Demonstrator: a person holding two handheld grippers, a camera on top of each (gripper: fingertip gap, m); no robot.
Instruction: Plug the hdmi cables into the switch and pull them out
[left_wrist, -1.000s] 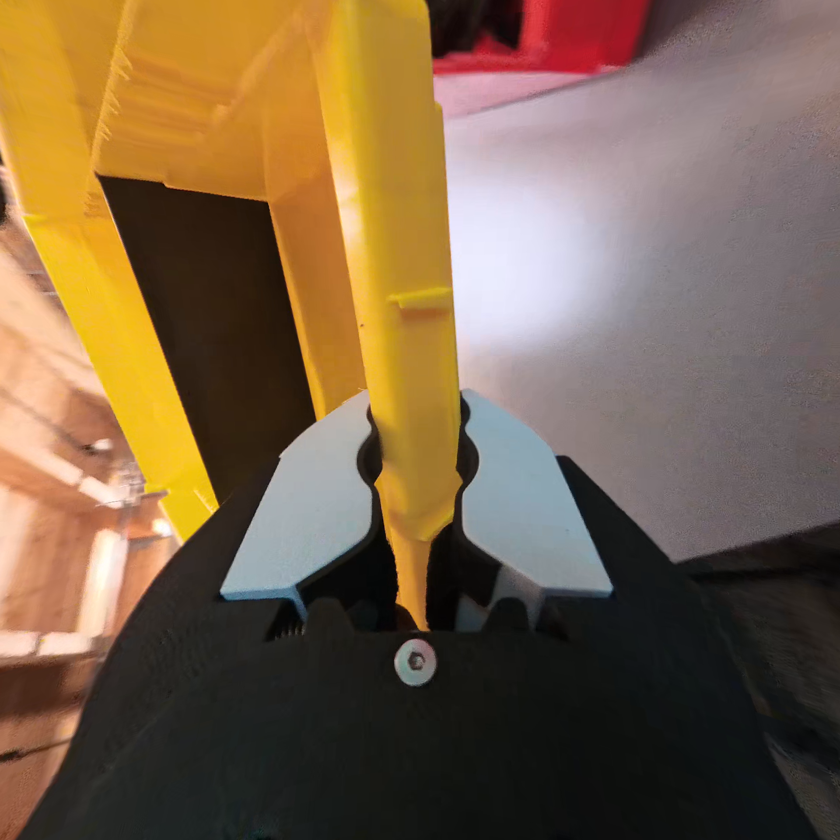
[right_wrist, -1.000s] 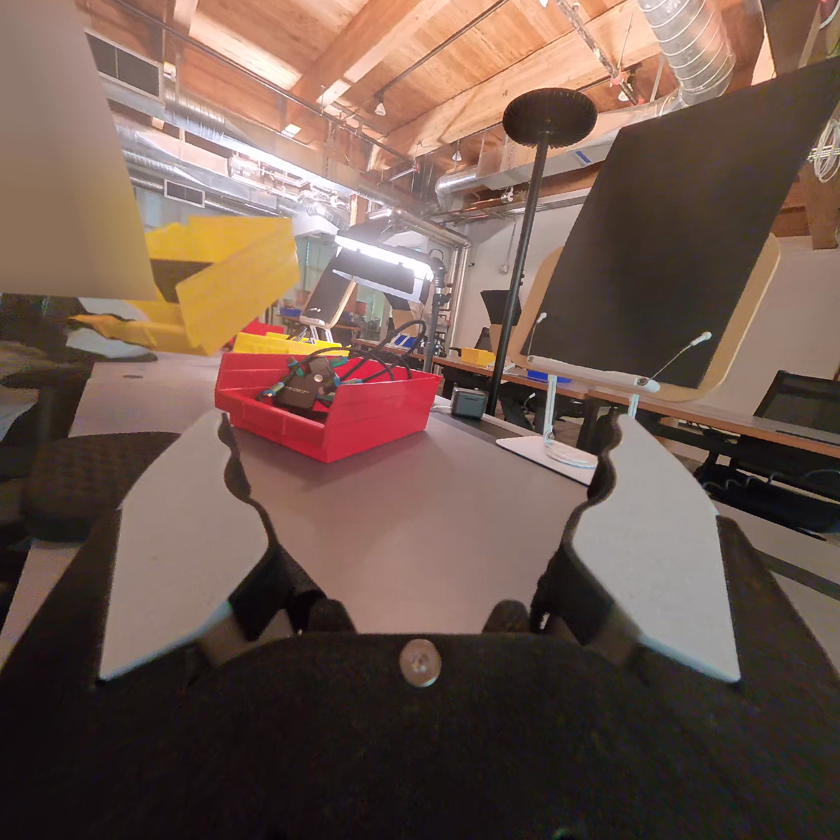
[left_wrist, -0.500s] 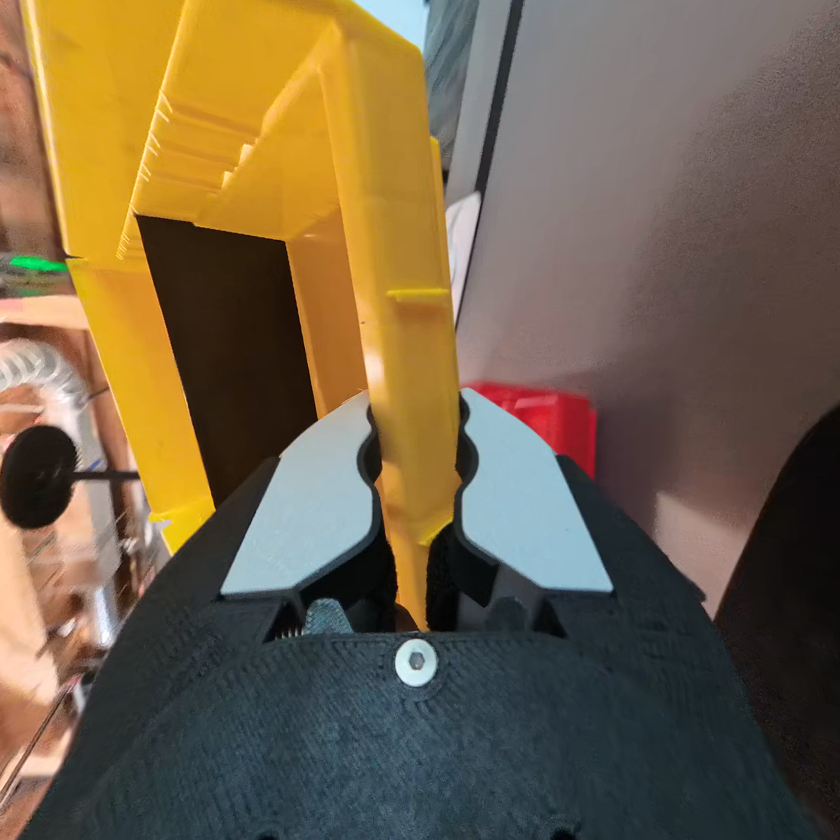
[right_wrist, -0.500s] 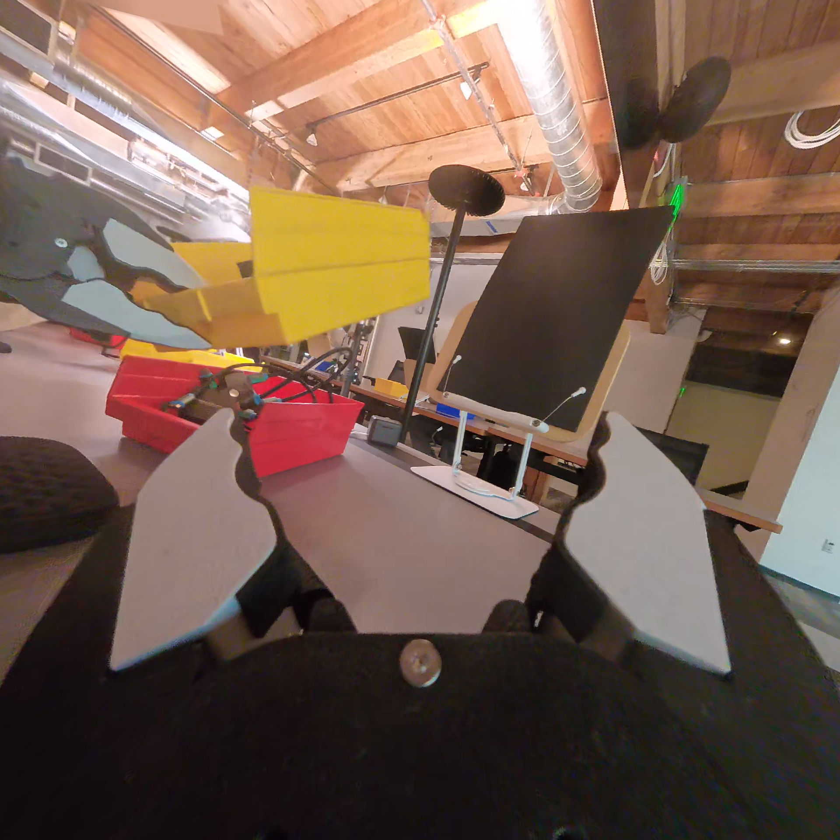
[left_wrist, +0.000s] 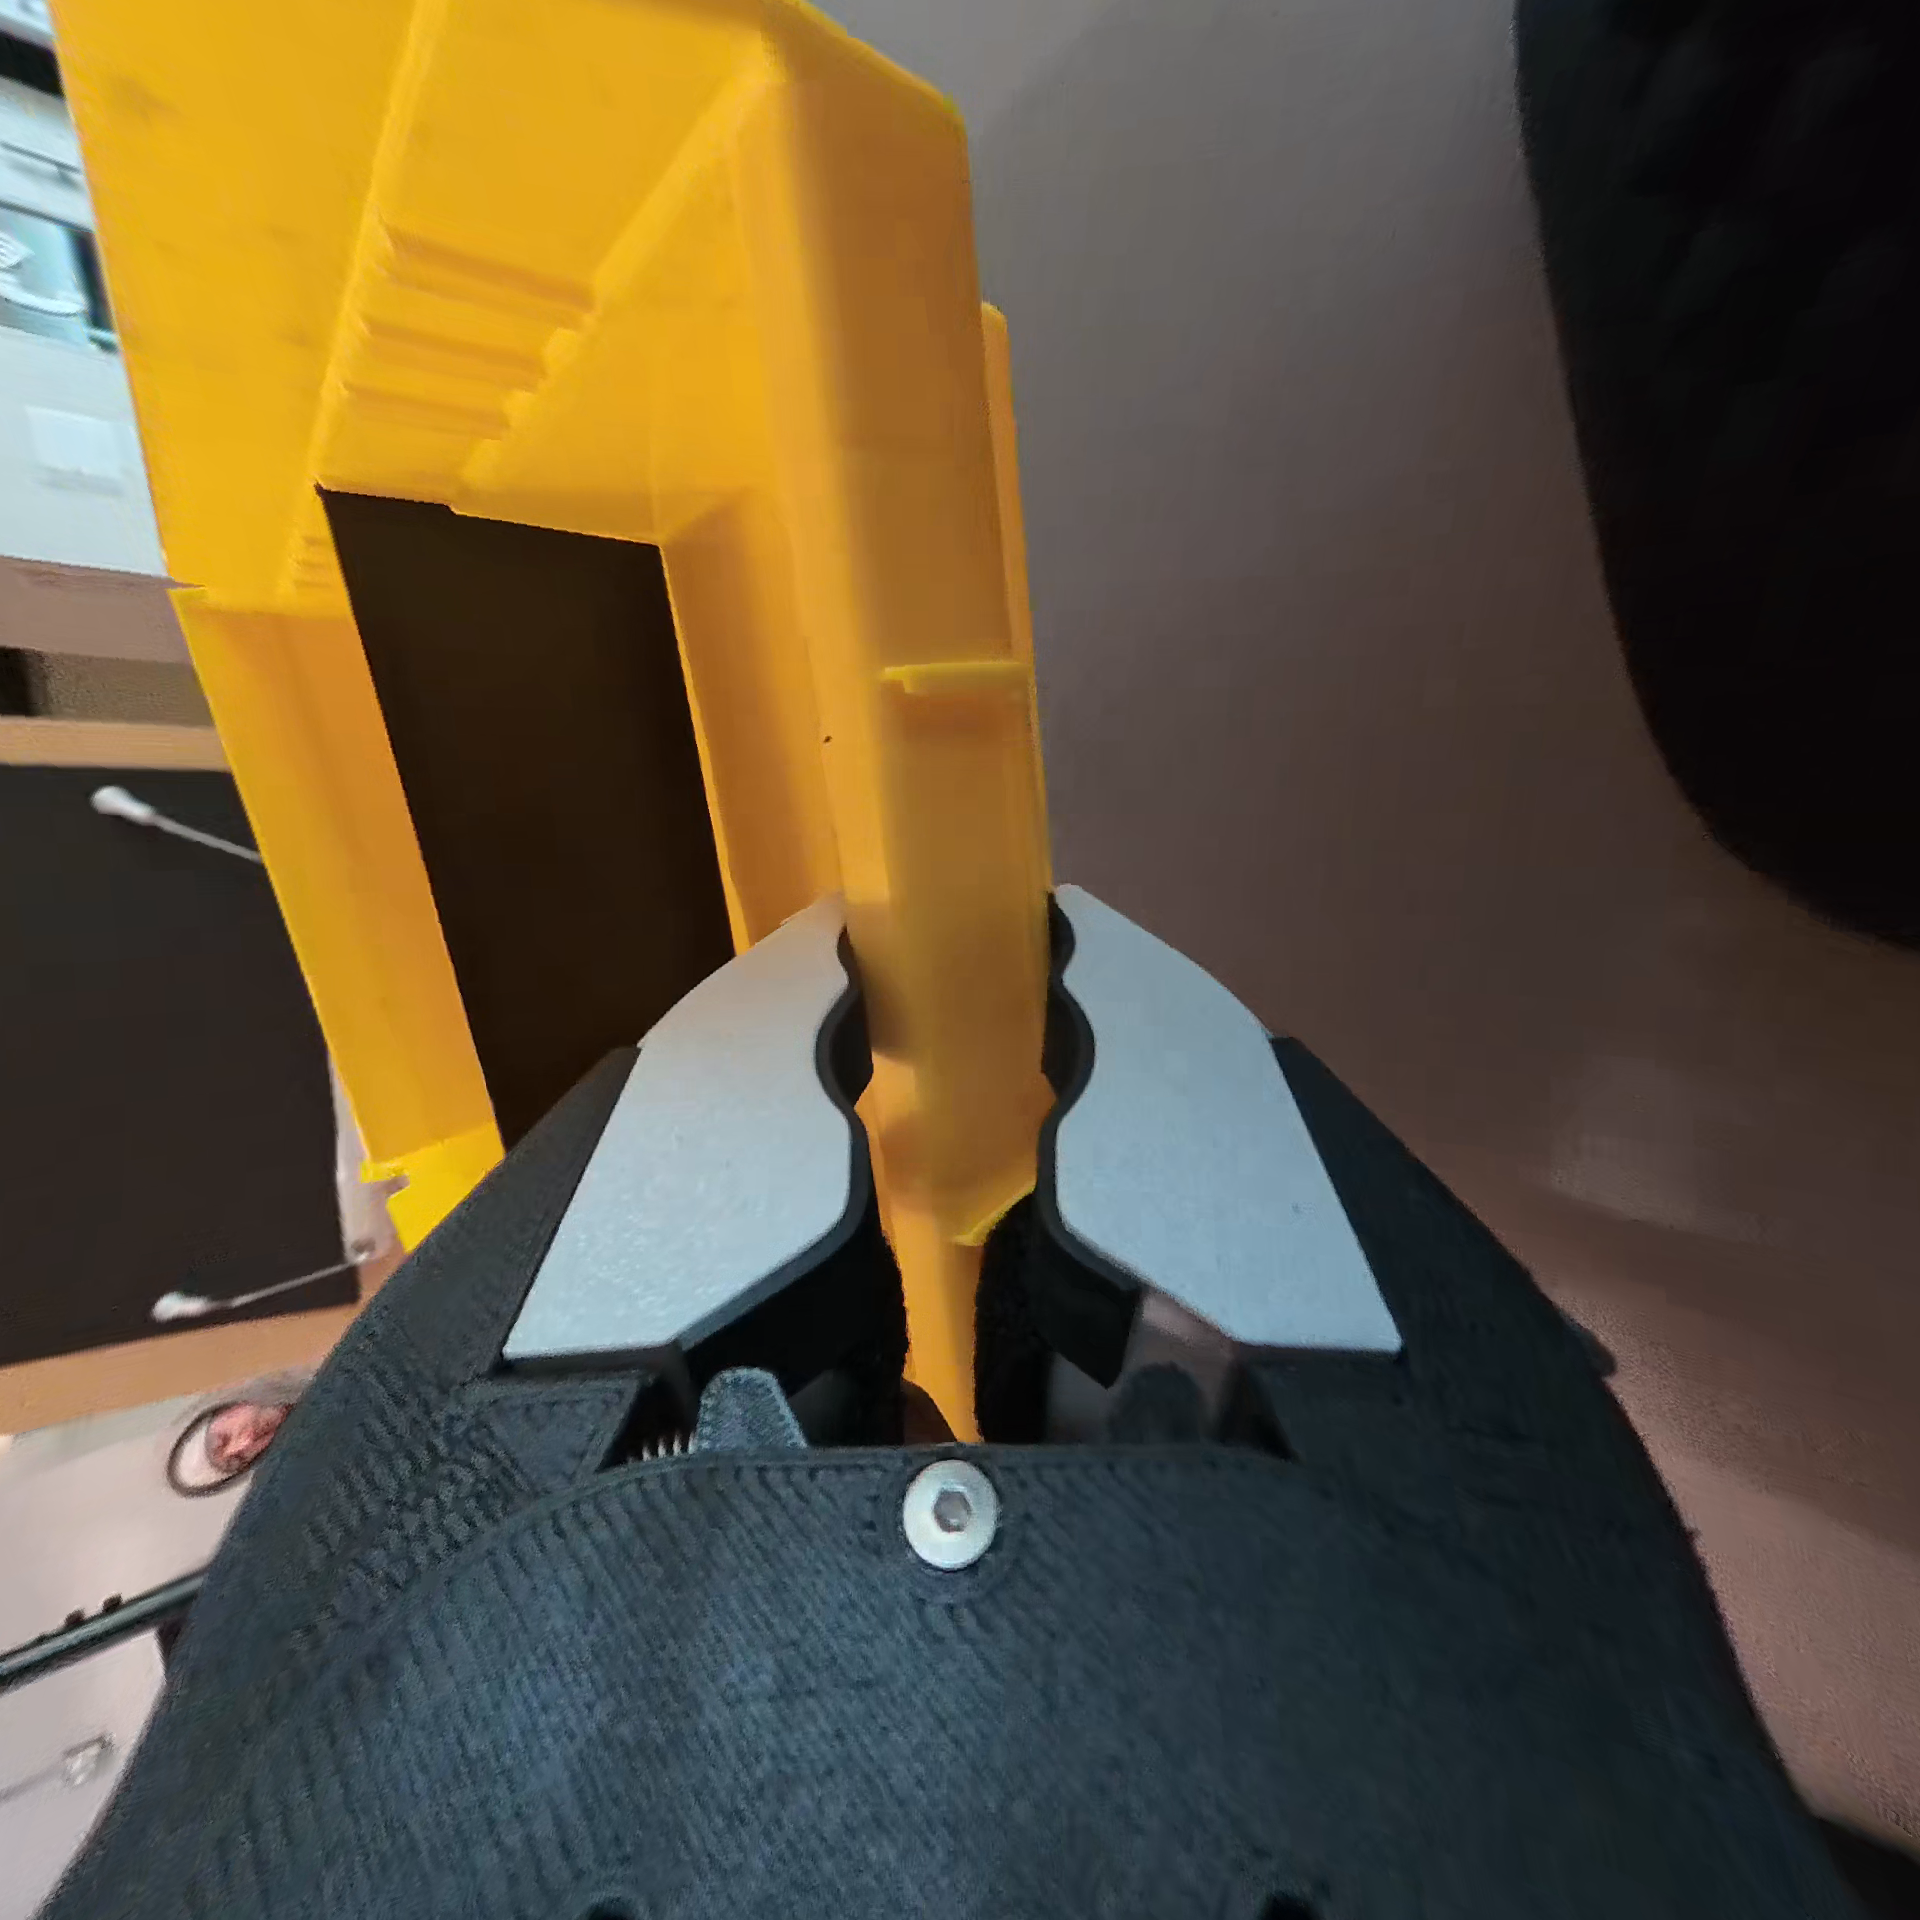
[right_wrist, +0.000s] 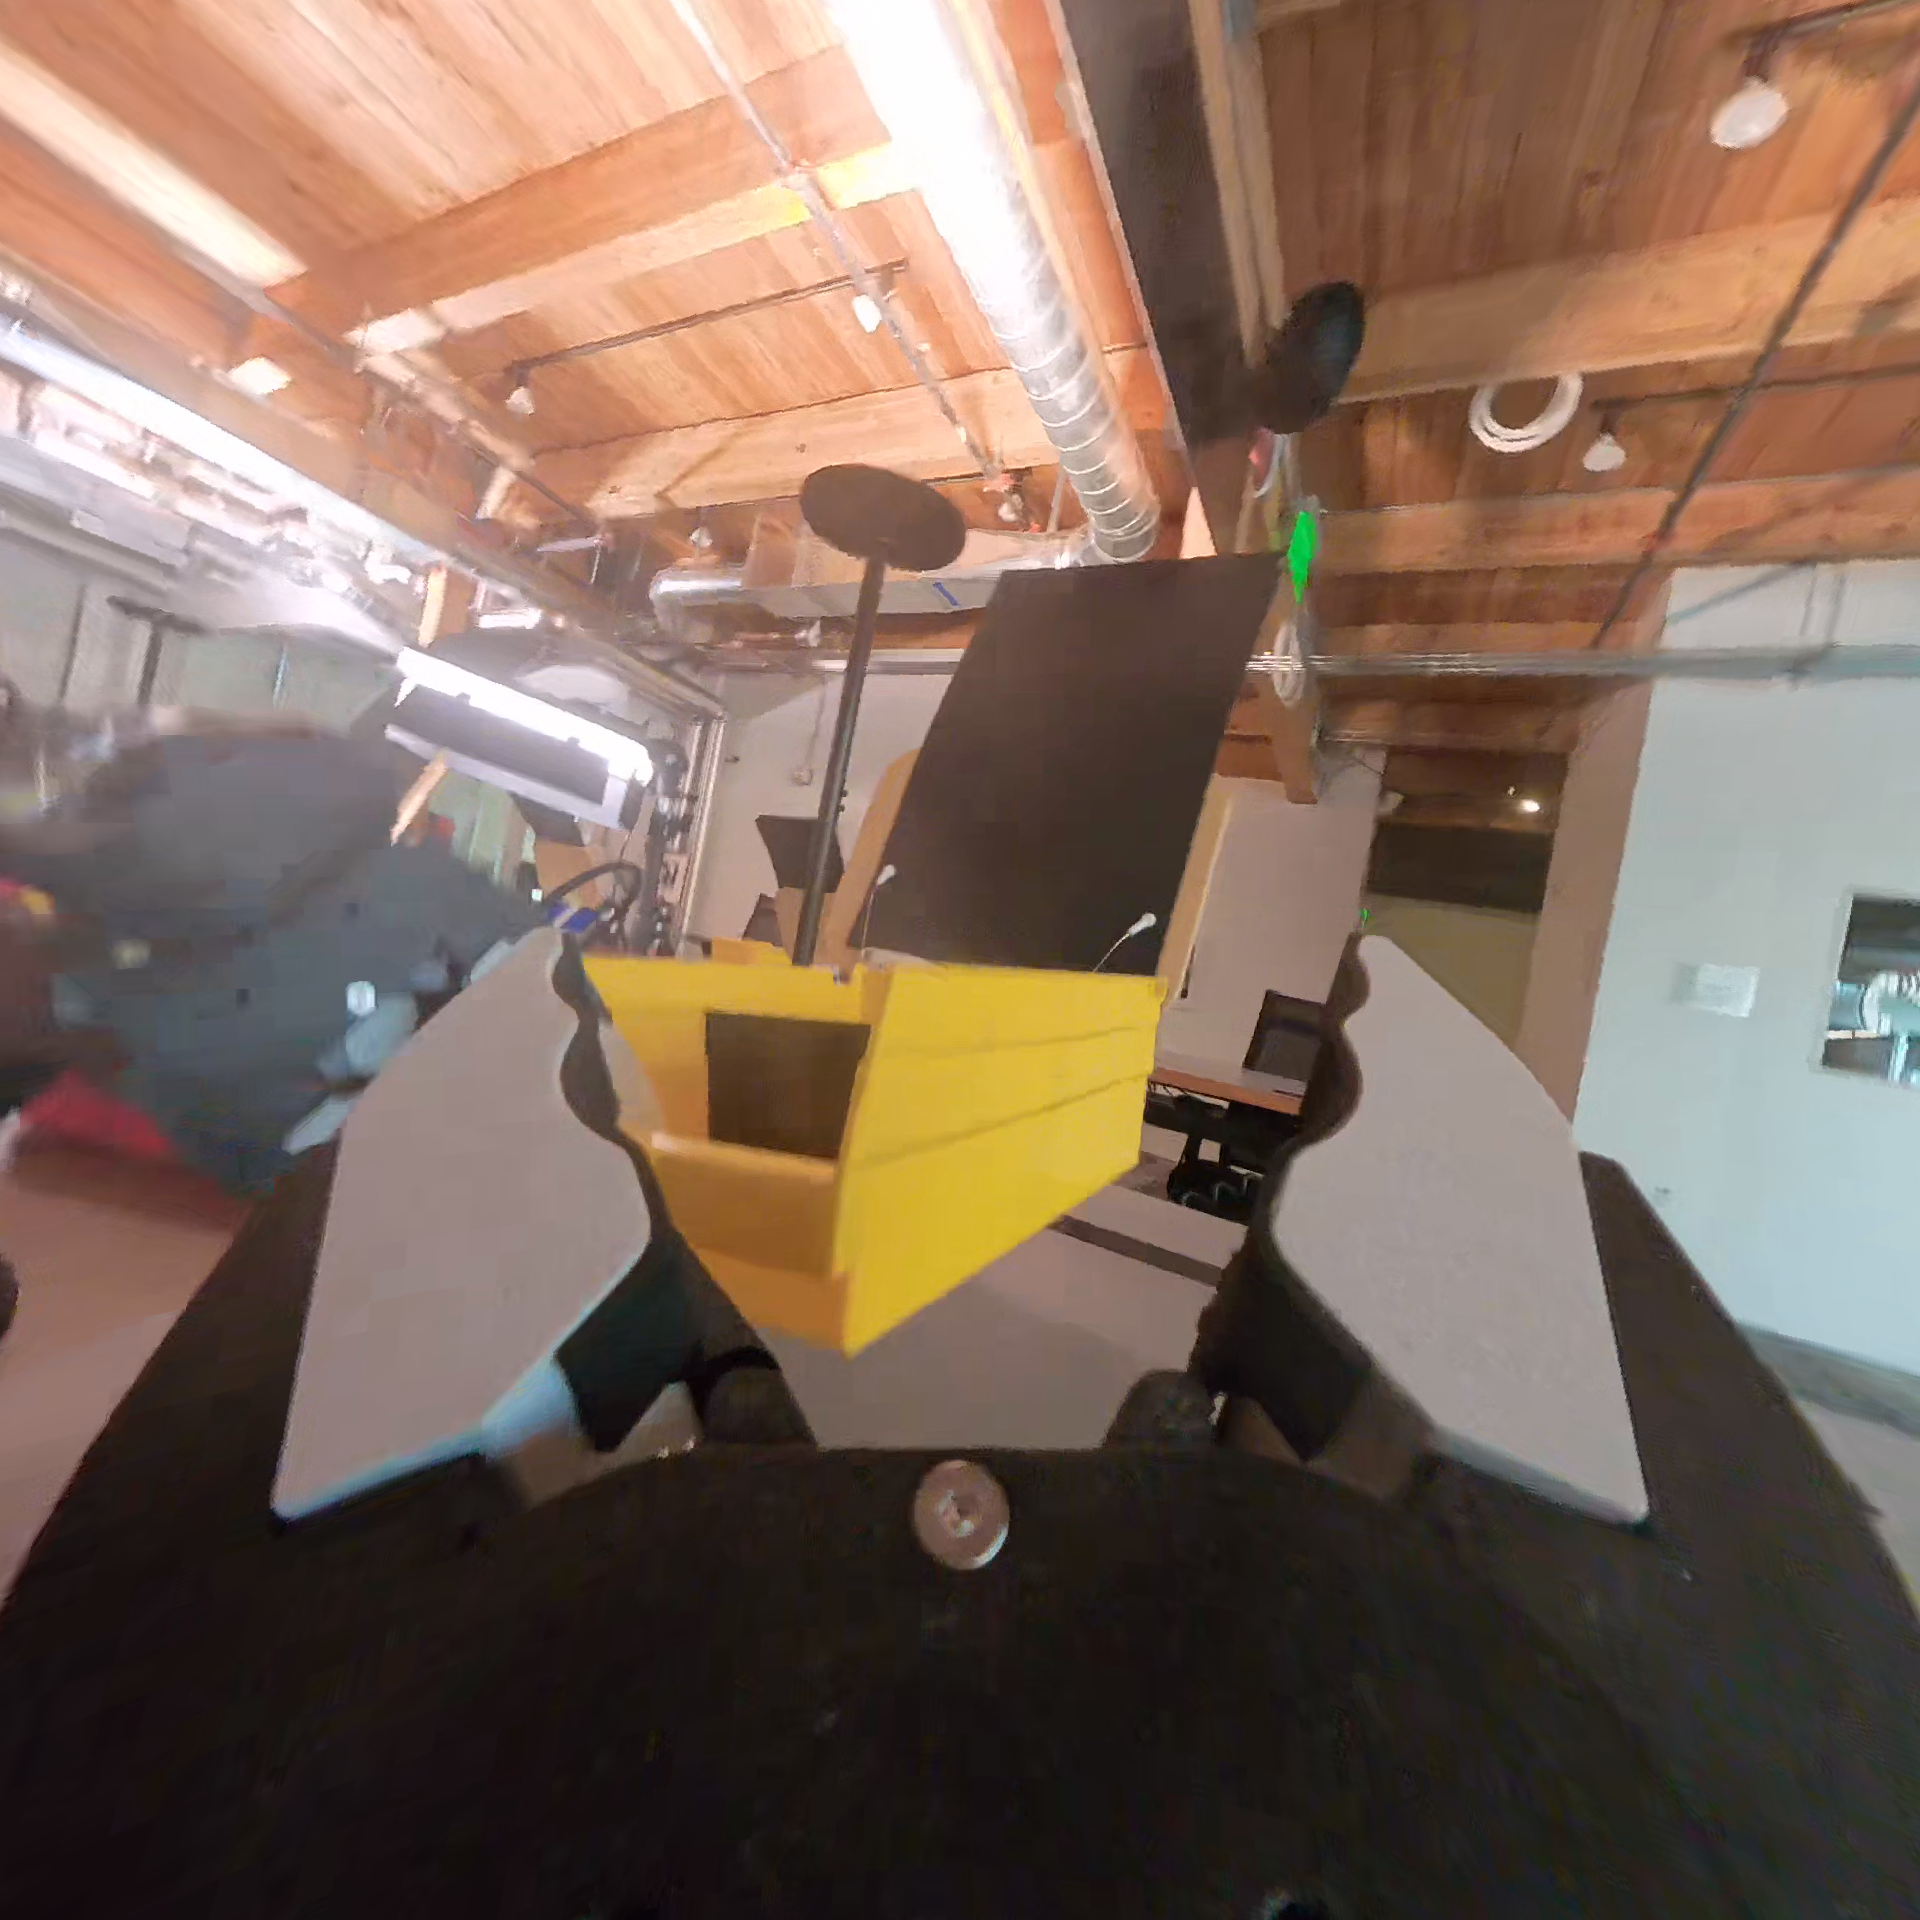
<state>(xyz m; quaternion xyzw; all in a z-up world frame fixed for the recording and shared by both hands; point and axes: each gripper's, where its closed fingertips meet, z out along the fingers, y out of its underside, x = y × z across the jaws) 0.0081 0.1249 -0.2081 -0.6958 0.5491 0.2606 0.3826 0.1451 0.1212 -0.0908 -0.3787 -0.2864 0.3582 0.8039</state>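
**Gripping a yellow bin while the other claw stood open**

Clamping the side wall of a yellow bin (left_wrist: 644, 436), the left gripper (left_wrist: 951, 1049) had its two grey fingers (left_wrist: 717, 1153) pressed against the plastic from either side, with the wall's lower edge running down into the throat of the claw. In the left wrist view the bin rose straight ahead of the claw, tipped on its side so that its dark inside faced the camera to the left of the gripped wall. A grey worktop (left_wrist: 1299, 520) filled the space to the right of the bin, and a dark rounded shape (left_wrist: 1745, 416) crossed the upper right corner. A black board (left_wrist: 135, 1039) with thin white-tipped rods showed at the left edge. No HDMI cable or switch could be seen in this view.

In the right wrist view the right gripper (right_wrist: 956, 1049) stood wide apart and held nothing. The yellow bin (right_wrist: 935, 1132) hung in the gap between its fingers (right_wrist: 457, 1205), beyond them and touching neither, above the grey worktop (right_wrist: 987, 1382), its open front turned toward the camera. The left gripper (right_wrist: 260, 935) appeared as a blurred dark mass at the bin's left side. Behind the bin stood a black board (right_wrist: 1070, 758) and a black pole with a round top (right_wrist: 883, 520), under a wooden ceiling (right_wrist: 623, 208) with a silver duct (right_wrist: 1049, 343). The cables and switch were not visible here either.
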